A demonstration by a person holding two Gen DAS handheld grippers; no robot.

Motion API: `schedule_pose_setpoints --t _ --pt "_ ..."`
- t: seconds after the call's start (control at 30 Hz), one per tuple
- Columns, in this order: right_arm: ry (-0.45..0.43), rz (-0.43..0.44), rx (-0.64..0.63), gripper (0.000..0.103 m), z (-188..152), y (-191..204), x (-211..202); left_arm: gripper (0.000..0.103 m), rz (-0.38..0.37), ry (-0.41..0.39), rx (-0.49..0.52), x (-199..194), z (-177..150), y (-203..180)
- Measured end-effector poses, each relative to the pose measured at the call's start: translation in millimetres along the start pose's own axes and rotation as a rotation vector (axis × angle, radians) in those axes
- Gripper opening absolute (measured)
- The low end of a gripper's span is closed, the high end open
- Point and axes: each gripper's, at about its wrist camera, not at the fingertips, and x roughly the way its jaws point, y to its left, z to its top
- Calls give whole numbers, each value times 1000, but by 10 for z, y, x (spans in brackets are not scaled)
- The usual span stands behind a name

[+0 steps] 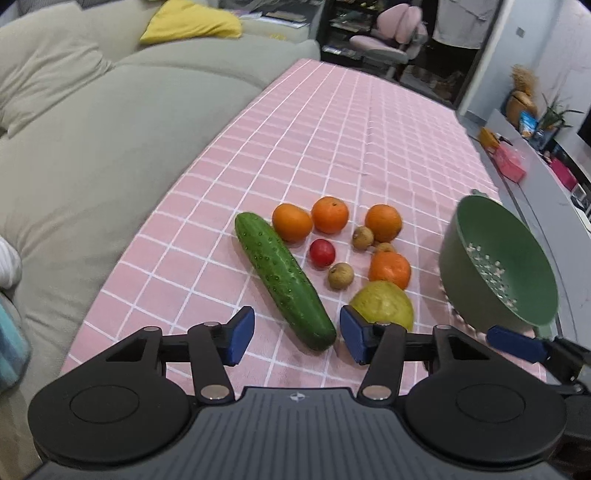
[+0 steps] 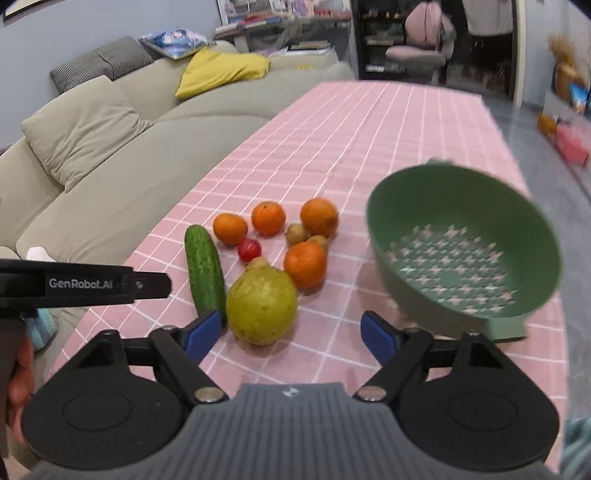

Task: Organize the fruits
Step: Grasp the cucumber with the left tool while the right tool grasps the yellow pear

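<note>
On the pink checked tablecloth (image 1: 332,122) lies a cucumber (image 1: 284,280), several oranges (image 1: 330,215), a small red fruit (image 1: 322,252), small brown fruits (image 1: 340,276) and a big yellow-green fruit (image 1: 384,303). My left gripper (image 1: 297,336) is open, and the cucumber's near end sits between its blue pads without touching them. My right gripper (image 2: 291,330) is open just in front of the yellow-green fruit (image 2: 261,306), with the cucumber (image 2: 204,269) by its left pad. A green colander (image 2: 465,240) stands to the right, holding no fruit.
A beige sofa (image 1: 92,155) with a yellow cushion (image 1: 192,20) runs along the table's left side. A grey shelf (image 1: 532,177) with boxes and a plant lies past the right edge. The left gripper's body (image 2: 85,284) crosses the right wrist view at the left.
</note>
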Motion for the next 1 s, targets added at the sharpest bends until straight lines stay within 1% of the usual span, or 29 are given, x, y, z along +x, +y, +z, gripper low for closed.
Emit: schedule_pose_setpoints --t 0.03,0.07,0.1,0.17,0.23,0.3,0.43,0.5,0.63,0.77,0.8,1.0 --pt "9 8 2 76 12 4 69 63 -5 20 -13 47 17 18" --pt "18 13 2 70 27 11 135 63 -19 40 -32 103 31 49" --pt "30 22 6 70 38 16 198 63 -36 60 -56 167 47 87" --pt "51 43 16 70 63 19 315 63 -44 76 -107 271 73 150" --pt "63 72 25 70 89 24 432 63 -48 80 -145 361 101 197" --pt "65 82 31 70 113 37 533 63 -50 85 -178 439 141 221" --pt "72 100 38 69 148 49 644 63 -24 111 -164 584 180 182" --pt "78 103 40 65 148 54 706 63 -18 118 -168 646 193 169" --pt "96 110 44 65 132 36 796 65 3 142 -160 767 216 139" --pt "100 138 66 62 118 -16 840 65 18 155 -148 872 225 102" --pt "98 143 65 61 121 -18 840 67 22 143 -141 877 233 90" --pt "85 163 77 61 124 -54 861 70 51 118 -105 960 307 29"
